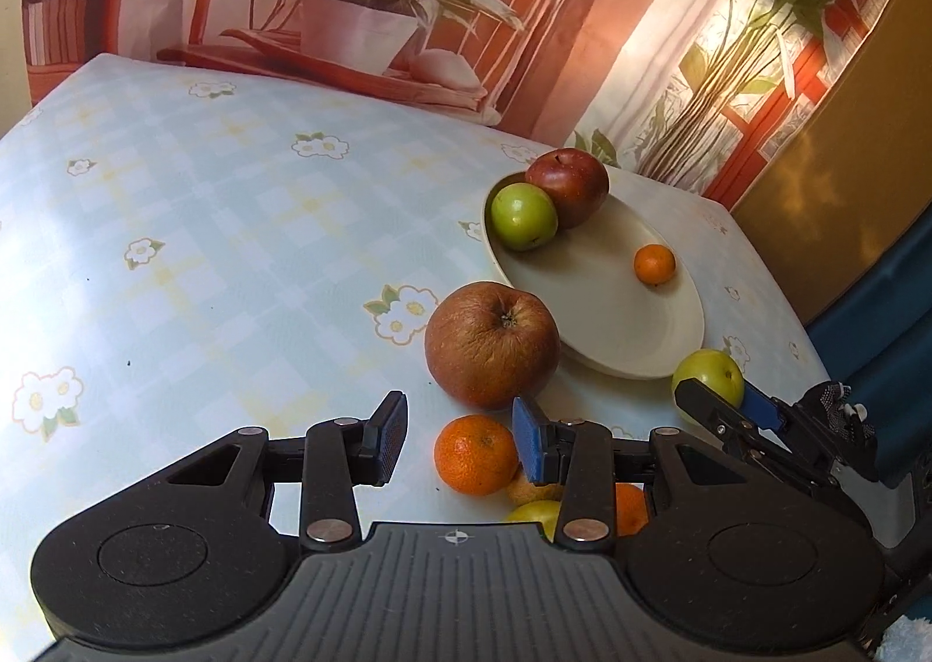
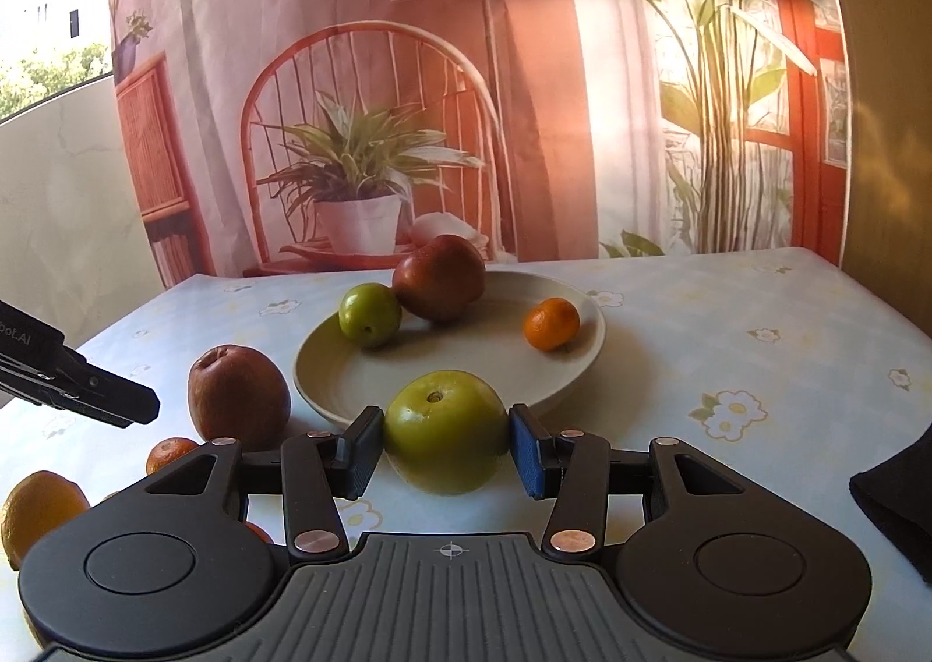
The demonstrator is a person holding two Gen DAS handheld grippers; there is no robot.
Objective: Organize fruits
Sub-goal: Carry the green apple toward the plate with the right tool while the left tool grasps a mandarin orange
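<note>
Step in hand: the right gripper (image 2: 445, 449) brackets a round green apple (image 2: 445, 432) on the floral-patterned surface (image 2: 757, 336), just before the rim of the shallow cream plate (image 2: 466, 365).
Right fingers: both pads (image 2: 361, 449) sit at the apple's flanks; whether they press it yet I cannot tell.
Left fingers: the left gripper (image 1: 460, 441) hangs spread and empty, above a small orange mandarin (image 1: 476, 453) near a large russet-brown apple (image 1: 492, 344).
Plate: already carries a green apple, a dark red apple and a mandarin.
Next move: likely a firm squeeze, then a lift clearing the rim.
</note>
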